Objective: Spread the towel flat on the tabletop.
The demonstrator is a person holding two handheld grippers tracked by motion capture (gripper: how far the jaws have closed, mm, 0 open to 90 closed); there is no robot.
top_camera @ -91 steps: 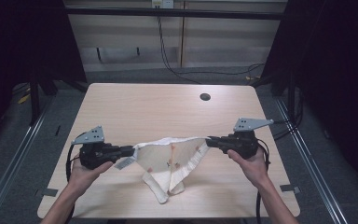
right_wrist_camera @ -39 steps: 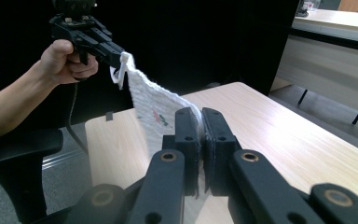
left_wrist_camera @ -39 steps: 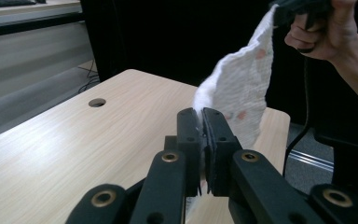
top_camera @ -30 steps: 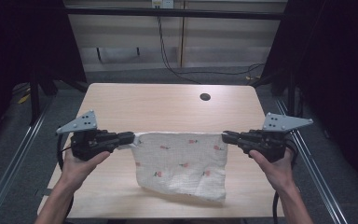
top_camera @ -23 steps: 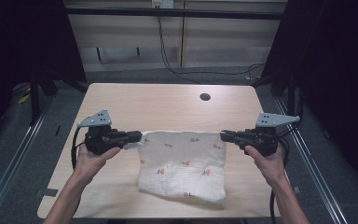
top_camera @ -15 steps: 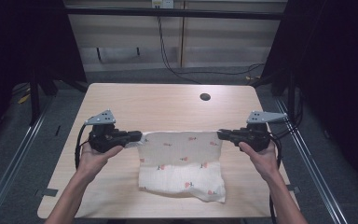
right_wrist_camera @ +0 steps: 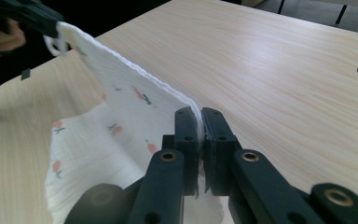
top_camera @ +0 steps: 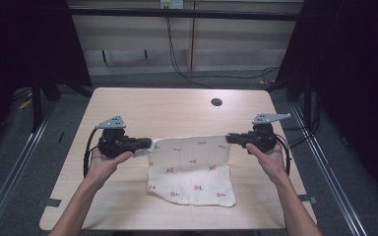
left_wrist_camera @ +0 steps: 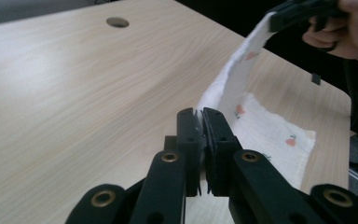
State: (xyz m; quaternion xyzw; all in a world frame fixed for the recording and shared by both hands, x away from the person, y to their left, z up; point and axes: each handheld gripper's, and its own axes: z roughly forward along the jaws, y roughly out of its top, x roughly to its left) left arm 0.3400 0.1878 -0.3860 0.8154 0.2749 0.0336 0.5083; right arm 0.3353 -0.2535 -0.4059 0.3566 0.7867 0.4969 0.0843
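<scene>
A white cloth (top_camera: 192,167) printed with small red fruit is stretched between both grippers over the wooden table (top_camera: 167,113). Its top edge is held taut above the surface while its lower half lies flat toward the front edge. My left gripper (top_camera: 149,144) is shut on the cloth's left top corner (left_wrist_camera: 200,112). My right gripper (top_camera: 228,137) is shut on the right top corner (right_wrist_camera: 196,114). In the left gripper view the cloth (left_wrist_camera: 242,93) runs away to the other gripper (left_wrist_camera: 303,11). In the right gripper view the cloth (right_wrist_camera: 121,107) spans to the far gripper (right_wrist_camera: 28,16).
A round cable hole (top_camera: 216,102) sits in the table at the back right. Metal rails (top_camera: 10,182) run along both sides of the table on the floor. Dark curtains stand at left and right.
Both hands have lowered the spread cloth toward the table and drawn in slightly. Its lower part has come to rest flat on the surface.
</scene>
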